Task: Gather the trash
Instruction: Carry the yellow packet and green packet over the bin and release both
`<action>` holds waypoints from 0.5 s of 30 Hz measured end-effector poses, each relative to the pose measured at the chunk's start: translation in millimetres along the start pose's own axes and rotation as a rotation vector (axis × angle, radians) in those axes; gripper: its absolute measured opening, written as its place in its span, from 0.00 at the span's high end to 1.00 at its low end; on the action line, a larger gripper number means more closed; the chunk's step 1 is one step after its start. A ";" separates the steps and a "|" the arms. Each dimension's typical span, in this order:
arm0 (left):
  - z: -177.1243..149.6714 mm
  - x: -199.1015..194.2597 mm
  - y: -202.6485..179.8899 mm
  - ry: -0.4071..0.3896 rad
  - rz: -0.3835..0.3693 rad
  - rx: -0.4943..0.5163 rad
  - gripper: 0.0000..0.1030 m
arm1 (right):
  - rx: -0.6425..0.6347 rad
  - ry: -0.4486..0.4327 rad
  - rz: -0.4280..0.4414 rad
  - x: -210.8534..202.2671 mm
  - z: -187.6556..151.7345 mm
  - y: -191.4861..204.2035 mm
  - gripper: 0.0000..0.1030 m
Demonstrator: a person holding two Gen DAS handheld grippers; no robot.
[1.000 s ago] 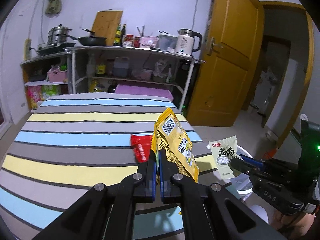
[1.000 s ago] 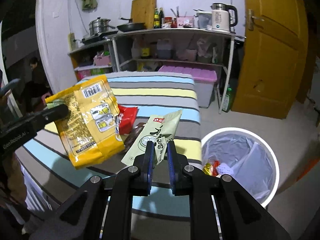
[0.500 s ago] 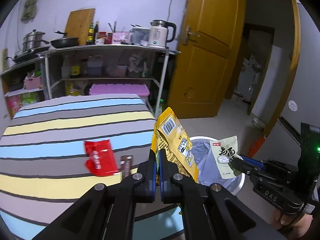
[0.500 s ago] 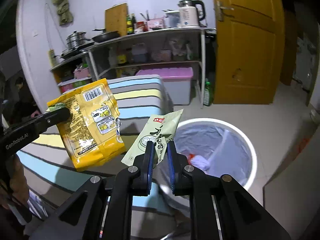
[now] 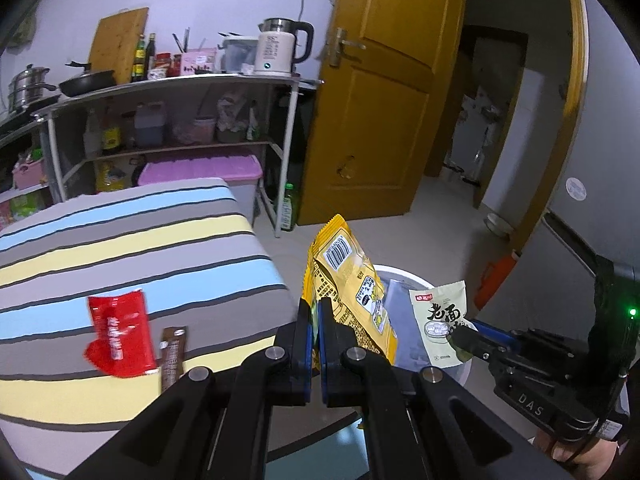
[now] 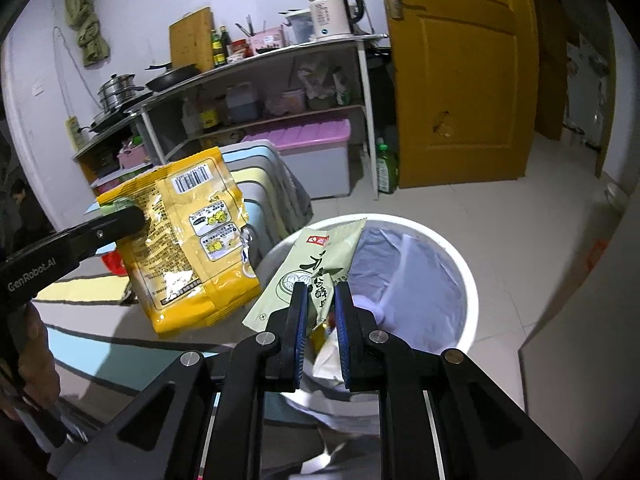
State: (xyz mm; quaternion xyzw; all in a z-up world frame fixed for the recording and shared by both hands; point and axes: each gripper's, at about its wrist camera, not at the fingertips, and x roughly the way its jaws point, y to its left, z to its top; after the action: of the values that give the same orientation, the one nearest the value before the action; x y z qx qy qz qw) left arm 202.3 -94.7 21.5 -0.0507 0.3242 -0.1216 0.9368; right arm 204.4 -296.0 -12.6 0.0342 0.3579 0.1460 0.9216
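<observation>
My left gripper (image 5: 315,305) is shut on a yellow snack bag (image 5: 352,280), held up beside the table's right edge and just in front of the white bin (image 5: 404,274). The same yellow snack bag (image 6: 188,236) hangs left of the white bin (image 6: 468,276) in the right wrist view. My right gripper (image 6: 322,290) is shut on a pale green wrapper (image 6: 320,264), held over the bin's near rim; that pale green wrapper (image 5: 440,322) also shows at the right of the left wrist view. A red wrapper (image 5: 118,332) and a brown bar wrapper (image 5: 173,354) lie on the striped table (image 5: 120,248).
The bin is lined with a bag (image 6: 404,264) and holds some trash. A metal shelf rack (image 5: 168,120) with a kettle (image 5: 278,52), pans and a purple-lidded box (image 5: 200,170) stands behind the table. A yellow door (image 5: 372,112) is to the right, with tiled floor (image 6: 500,208) around the bin.
Both grippers have swung right with their wrappers, off the striped table and toward the bin. The bin has come into the middle of both views; the grips have not changed.
</observation>
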 end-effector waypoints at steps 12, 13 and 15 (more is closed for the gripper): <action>-3.3 50.2 -13.7 0.086 -0.061 0.004 0.94 | 0.062 0.053 -0.043 23.5 -4.2 -28.3 0.74; -3.7 52.5 -12.3 0.091 -0.065 0.000 0.93 | 0.066 0.052 -0.044 24.6 -4.7 -29.8 0.69; -5.3 54.7 -9.7 0.094 -0.074 -0.009 0.83 | 0.074 0.048 -0.040 24.8 -5.1 -32.3 0.57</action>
State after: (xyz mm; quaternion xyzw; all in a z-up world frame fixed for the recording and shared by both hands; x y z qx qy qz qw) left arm 238.7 -118.4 -13.5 -0.0608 0.3665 -0.1569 0.9151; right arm 226.2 -319.8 -37.9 0.0577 0.3859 0.1151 0.9135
